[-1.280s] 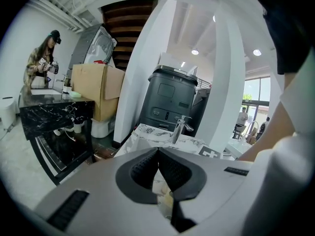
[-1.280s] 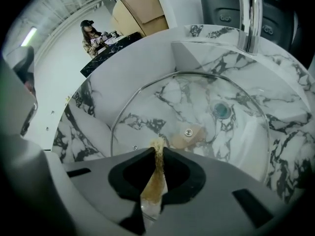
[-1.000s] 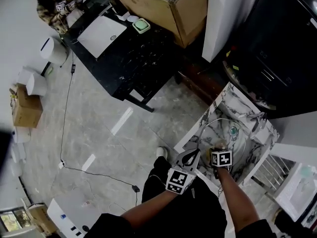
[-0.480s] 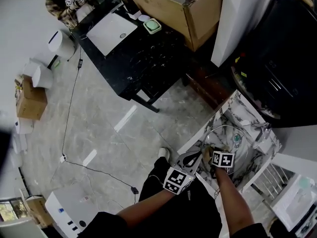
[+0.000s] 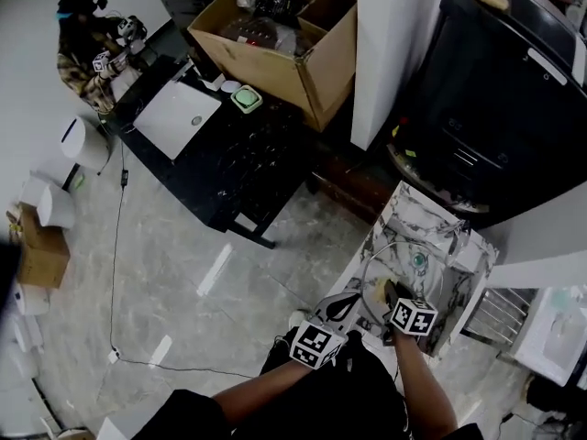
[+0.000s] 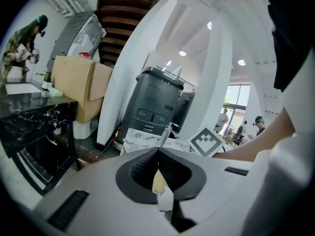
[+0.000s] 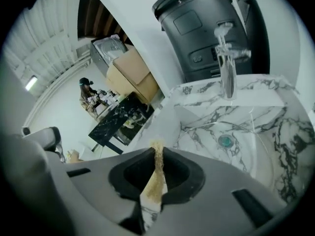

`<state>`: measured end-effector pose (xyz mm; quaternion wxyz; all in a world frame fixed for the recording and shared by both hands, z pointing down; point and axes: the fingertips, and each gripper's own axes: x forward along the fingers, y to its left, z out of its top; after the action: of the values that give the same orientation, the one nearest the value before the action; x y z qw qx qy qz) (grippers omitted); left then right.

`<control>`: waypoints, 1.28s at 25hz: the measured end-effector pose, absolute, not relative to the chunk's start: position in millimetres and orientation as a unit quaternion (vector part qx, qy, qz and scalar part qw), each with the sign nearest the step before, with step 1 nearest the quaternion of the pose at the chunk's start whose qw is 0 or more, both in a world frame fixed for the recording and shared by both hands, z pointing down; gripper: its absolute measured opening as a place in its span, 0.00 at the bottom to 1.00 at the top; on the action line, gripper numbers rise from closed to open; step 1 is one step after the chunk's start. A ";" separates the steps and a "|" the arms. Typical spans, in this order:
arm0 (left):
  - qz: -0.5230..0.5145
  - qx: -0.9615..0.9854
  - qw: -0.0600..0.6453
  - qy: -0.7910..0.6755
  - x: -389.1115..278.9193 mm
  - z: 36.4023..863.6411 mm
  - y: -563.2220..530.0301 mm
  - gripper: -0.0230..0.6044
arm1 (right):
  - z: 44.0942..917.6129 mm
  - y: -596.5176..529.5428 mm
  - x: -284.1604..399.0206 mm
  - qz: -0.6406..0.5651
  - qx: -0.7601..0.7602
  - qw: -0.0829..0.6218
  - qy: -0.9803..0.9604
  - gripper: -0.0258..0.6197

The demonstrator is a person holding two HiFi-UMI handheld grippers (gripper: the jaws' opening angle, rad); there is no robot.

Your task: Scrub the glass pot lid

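Observation:
The glass pot lid stands in the marble sink, showing as a thin round rim. My left gripper is shut on the lid's near edge; in the left gripper view that edge rises as a thin strip from the closed jaws. My right gripper is shut on a tan scrub sponge, which rests against the lid's near-left part. In the right gripper view the sponge is pinched flat between the jaws, over the sink basin.
A chrome faucet stands at the sink's far side, above a green drain. A black appliance lies beyond. A wire rack is to the right. A cardboard box, black table and a person are far left.
The head view has swung, so the sink sits lower and more central. Both grippers stay at the sink with the same hold; the sponge has shifted slightly along the lid.

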<state>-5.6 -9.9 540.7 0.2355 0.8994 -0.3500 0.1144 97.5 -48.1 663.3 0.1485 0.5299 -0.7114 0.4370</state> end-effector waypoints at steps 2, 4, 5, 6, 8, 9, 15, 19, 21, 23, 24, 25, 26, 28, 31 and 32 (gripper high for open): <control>0.106 0.917 0.221 -0.316 -14.5 521.6 -8.8 0.06 | 630.3 -40.3 91.0 0.414 0.557 0.121 -0.710 0.13; 0.102 0.927 0.213 -0.292 -24.9 505.5 -6.4 0.06 | 595.2 -29.8 80.4 0.382 0.582 0.097 -0.711 0.13; 0.101 0.931 0.208 -0.282 -29.3 497.6 -3.9 0.06 | 578.5 -22.9 74.4 0.367 0.593 0.087 -0.711 0.13; 0.098 0.937 0.199 -0.270 -32.2 488.8 -0.4 0.06 | 562.3 -15.4 68.6 0.353 0.605 0.079 -0.709 0.13; 0.085 0.951 0.173 -0.242 -33.4 469.9 8.6 0.06 | 531.2 -1.0 58.5 0.326 0.629 0.068 -0.702 0.13; 0.081 0.957 0.163 -0.228 -33.3 461.6 13.2 0.06 | 516.6 5.6 54.3 0.313 0.641 0.062 -0.698 0.13; 0.062 0.968 0.168 -0.177 -37.3 427.8 38.1 0.06 | 455.1 58.0 39.3 0.266 0.704 0.022 -0.659 0.13; 0.032 0.968 0.172 -0.179 -40.9 409.0 54.8 0.06 | 422.8 94.2 32.1 0.233 0.719 0.031 -0.654 0.13; 0.032 0.969 0.165 -0.183 -42.5 396.3 67.4 0.06 | 406.2 112.6 30.7 0.216 0.724 0.029 -0.654 0.13; 0.029 0.970 0.157 -0.183 -43.8 381.7 85.1 0.06 | 390.6 130.6 29.4 0.201 0.728 0.028 -0.655 0.13; 0.025 0.971 0.153 -0.181 -43.2 374.4 97.1 0.06 | 383.2 140.4 29.5 0.192 0.730 0.029 -0.656 0.13; 0.021 0.972 0.149 -0.179 -41.1 367.6 110.8 0.06 | 375.9 150.9 30.7 0.181 0.732 0.031 -0.656 0.13; 0.018 0.973 0.144 -0.180 -38.2 362.1 125.3 0.06 | 369.2 162.1 32.7 0.172 0.734 0.032 -0.657 0.13; 0.024 0.972 0.127 -0.197 -33.4 357.2 153.9 0.06 | 360.2 186.0 36.3 0.158 0.733 0.027 -0.661 0.13; 0.050 0.965 0.105 -0.234 -32.8 357.4 198.8 0.06 | 357.1 226.2 36.7 0.153 0.721 0.011 -0.676 0.13; 0.051 0.963 0.104 -0.244 -32.1 356.7 215.3 0.06 | 355.3 241.3 36.9 0.150 0.717 0.007 -0.681 0.13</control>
<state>-32.1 215.3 356.7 0.1041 0.9629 -0.2437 0.0514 36.9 241.3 355.3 0.0070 0.7171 -0.6807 0.1497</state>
